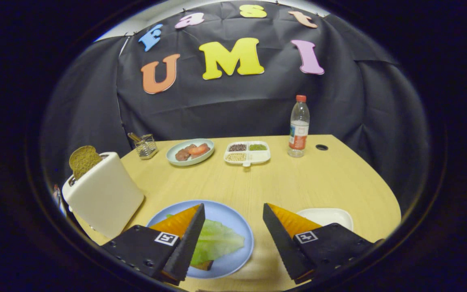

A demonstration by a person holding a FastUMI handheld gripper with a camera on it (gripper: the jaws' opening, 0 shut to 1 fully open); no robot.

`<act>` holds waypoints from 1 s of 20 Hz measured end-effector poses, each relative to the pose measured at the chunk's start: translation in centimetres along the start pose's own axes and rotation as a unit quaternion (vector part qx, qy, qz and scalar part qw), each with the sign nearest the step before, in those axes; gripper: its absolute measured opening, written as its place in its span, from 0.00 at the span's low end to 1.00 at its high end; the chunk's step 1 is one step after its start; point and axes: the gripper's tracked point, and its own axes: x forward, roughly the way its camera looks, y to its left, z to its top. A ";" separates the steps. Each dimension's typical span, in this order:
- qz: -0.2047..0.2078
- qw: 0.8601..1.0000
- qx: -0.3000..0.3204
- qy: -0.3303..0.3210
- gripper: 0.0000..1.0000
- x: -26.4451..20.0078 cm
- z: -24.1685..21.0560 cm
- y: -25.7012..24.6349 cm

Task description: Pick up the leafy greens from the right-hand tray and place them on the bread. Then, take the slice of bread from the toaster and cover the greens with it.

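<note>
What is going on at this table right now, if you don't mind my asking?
A sandwich is being put together with a hand-held claw. Its jaws stand open and empty above the table. The lettuce already lies on the bread on the blue plate, and the white tray beside it looks empty. The top slice stands in the toaster, not yet fetched.

Black two-finger tool (pixel 233 213) spread wide, holding nothing. Pale green leafy greens (pixel 217 241) lie on bread on round blue plate (pixel 237 227), beside left finger. Brown bread slice (pixel 83 161) stands in white toaster (pixel 103 198). White tray (pixel 330 215) beyond right finger, on light wooden counter (pixel 298 182).
</note>
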 end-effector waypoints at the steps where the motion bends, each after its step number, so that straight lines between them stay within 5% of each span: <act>1: 0.002 1.000 0.000 -0.010 0.97 -0.8 0.9 0.6; 10: 0.040 0.997 -0.020 -0.057 0.96 -4.9 7.4 11.2; 20: 0.091 0.993 -0.064 -0.035 0.96 -3.5 8.1 26.7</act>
